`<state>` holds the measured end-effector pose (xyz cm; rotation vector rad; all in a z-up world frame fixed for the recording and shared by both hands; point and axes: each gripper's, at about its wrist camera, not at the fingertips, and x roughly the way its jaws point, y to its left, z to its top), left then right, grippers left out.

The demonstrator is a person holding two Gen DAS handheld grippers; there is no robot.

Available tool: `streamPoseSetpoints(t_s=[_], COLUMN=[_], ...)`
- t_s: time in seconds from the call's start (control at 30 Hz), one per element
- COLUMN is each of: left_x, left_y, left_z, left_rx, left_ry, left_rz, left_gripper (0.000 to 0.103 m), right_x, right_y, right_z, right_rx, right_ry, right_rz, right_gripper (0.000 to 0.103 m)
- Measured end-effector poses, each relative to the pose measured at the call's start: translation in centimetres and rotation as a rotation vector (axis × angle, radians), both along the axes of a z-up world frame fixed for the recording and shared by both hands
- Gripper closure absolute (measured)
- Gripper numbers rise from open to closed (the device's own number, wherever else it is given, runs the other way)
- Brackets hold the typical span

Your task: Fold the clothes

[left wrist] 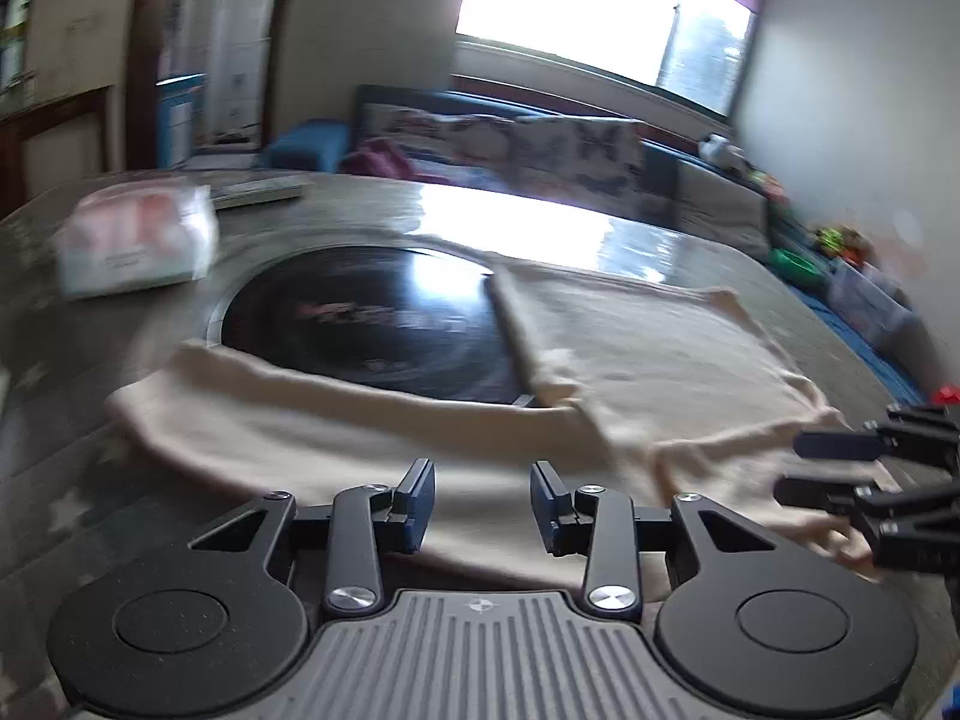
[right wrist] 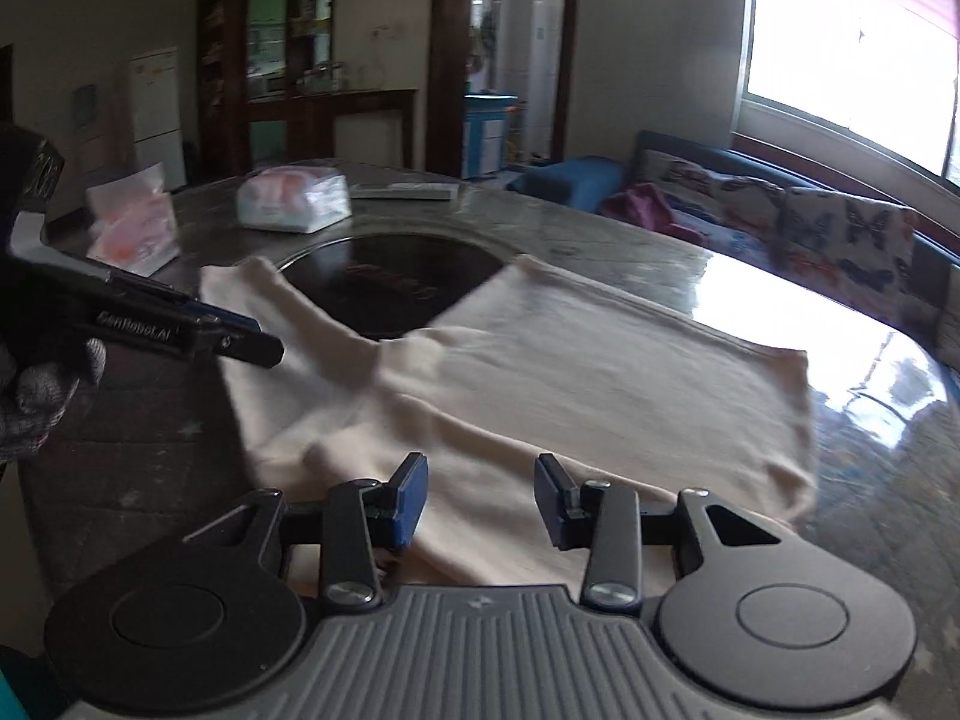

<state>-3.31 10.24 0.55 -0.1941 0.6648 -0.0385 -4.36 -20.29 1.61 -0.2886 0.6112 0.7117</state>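
The cream garment (right wrist: 600, 372) lay spread on the worktop (right wrist: 600, 228), one part over the dark inset disc (right wrist: 396, 282); both grippers hovered at its near edge. The left gripper (left wrist: 483, 504) and right gripper (right wrist: 480, 498) stood spread, empty; a fold seemingly called for pinching that hem.

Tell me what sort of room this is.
Most likely a home living and dining room: a sofa with butterfly cushions under the window, a round stone table with tissue packs, and a cabinet behind.
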Motion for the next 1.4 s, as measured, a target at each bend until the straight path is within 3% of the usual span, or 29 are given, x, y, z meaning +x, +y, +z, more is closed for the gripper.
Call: streamPoseSetpoints(t_s=[0.13,0.27,0.4,0.63,0.73,0.8,0.83,0.93,1.2,1.4], left_x=[-0.9,-1.4,-0.7,1.1,1.6,1.9,1.8,1.4,1.7,3.0], left_y=[2.8,5.9,7.7,9.2,9.2,9.3,9.4,8.3,-1.1,-9.6], left_z=[0.0,-0.1,-0.3,-1.0,-1.1,-1.1,-1.0,0.6,7.0,8.9], left_rx=[0.019,-0.010,-0.016,-0.039,-0.016,-0.021,-0.046,-0.093,-0.157,-0.201], left_ry=[-0.009,-0.007,0.000,0.023,0.025,0.028,0.024,-0.037,-0.184,-0.211], left_rz=[0.155,0.288,0.372,0.465,0.475,0.475,0.470,0.404,0.022,-0.230], left_gripper=[0.060,0.058,0.058,0.060,0.077,0.097,0.097,0.099,0.099,0.099], right_x=[-0.1,-0.5,-0.3,-0.6,-0.6,-0.8,-0.8,-1.0,-0.9,-1.3], right_y=[1.8,2.8,3.2,2.0,1.1,0.3,-0.2,-1.3,-6.9,-10.6], right_z=[-0.8,-1.2,-1.5,0.1,0.8,1.2,1.3,1.7,1.5,0.9], right_rx=[-0.017,-0.039,-0.044,-0.003,0.016,0.027,0.032,0.047,0.130,0.177], right_ry=[0.017,0.015,0.039,0.004,-0.007,-0.013,-0.016,-0.024,-0.009,-0.007], right_rz=[0.039,0.061,0.063,0.037,0.014,-0.005,-0.016,-0.047,-0.217,-0.320], right_gripper=[0.065,0.065,0.065,0.065,0.065,0.065,0.065,0.065,0.065,0.065])
